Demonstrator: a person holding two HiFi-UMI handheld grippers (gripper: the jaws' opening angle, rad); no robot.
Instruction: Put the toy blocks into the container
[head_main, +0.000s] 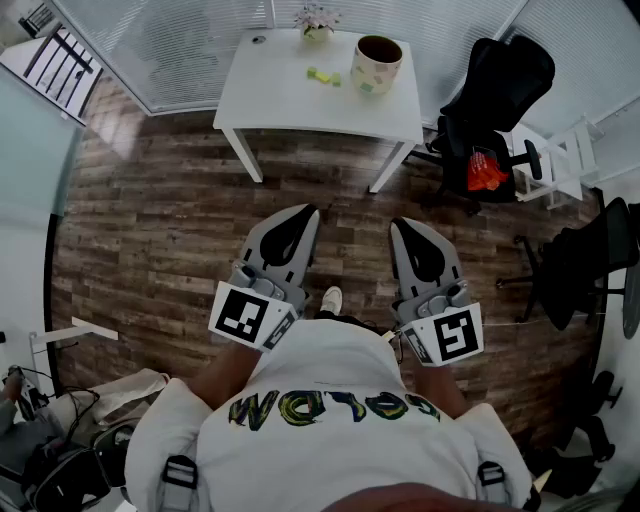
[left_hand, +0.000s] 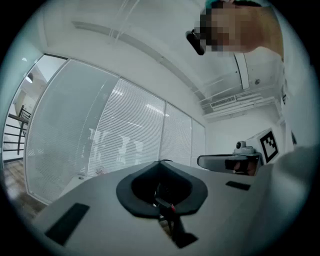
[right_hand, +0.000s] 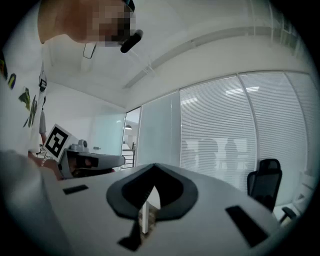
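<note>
Left tongs (head_main: 311, 209) and right tongs (head_main: 397, 223) are closed, empty; container (head_main: 377, 64) stands upright, mouth up.

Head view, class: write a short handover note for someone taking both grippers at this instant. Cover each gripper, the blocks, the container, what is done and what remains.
Left gripper: shut, empty, held near the chest.
Right gripper: shut, empty, likewise.
Green toy blocks: on the white table, just left of the container, across the floor from the person.
Done: nothing visible; the container's inside is too dark to judge.
To do: approach the table, pick up each block, drop it into the container.
</note>
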